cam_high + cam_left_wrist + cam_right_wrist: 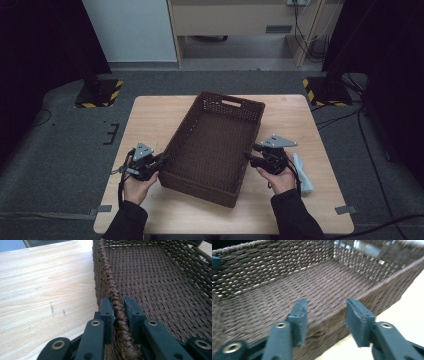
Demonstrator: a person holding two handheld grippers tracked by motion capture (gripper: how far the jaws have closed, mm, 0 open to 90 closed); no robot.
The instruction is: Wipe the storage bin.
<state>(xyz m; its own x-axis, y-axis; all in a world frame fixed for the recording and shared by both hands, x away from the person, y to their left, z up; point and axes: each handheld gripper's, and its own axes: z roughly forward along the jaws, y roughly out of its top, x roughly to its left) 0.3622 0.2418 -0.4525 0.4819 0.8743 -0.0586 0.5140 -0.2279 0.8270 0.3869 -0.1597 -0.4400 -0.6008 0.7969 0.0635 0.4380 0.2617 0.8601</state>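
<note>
A dark brown woven basket [212, 145] sits empty on the wooden table, slightly turned. My left gripper [159, 162] is shut on the braided rim [117, 311] of its left long wall, one jaw inside and one outside. My right gripper [251, 156] stands open at the right long wall, jaws straddling the rim [329, 315] without pressing on it. In the right gripper view the basket floor [287, 297] and the far end wall with its handle slot [367, 248] are visible.
A pale blue cloth [303, 172] lies on the table [150, 120] just right of my right hand. Bare wood lies left of the basket [37, 290]. Black stands with yellow-striped bases [99, 92] sit on the floor beyond the table.
</note>
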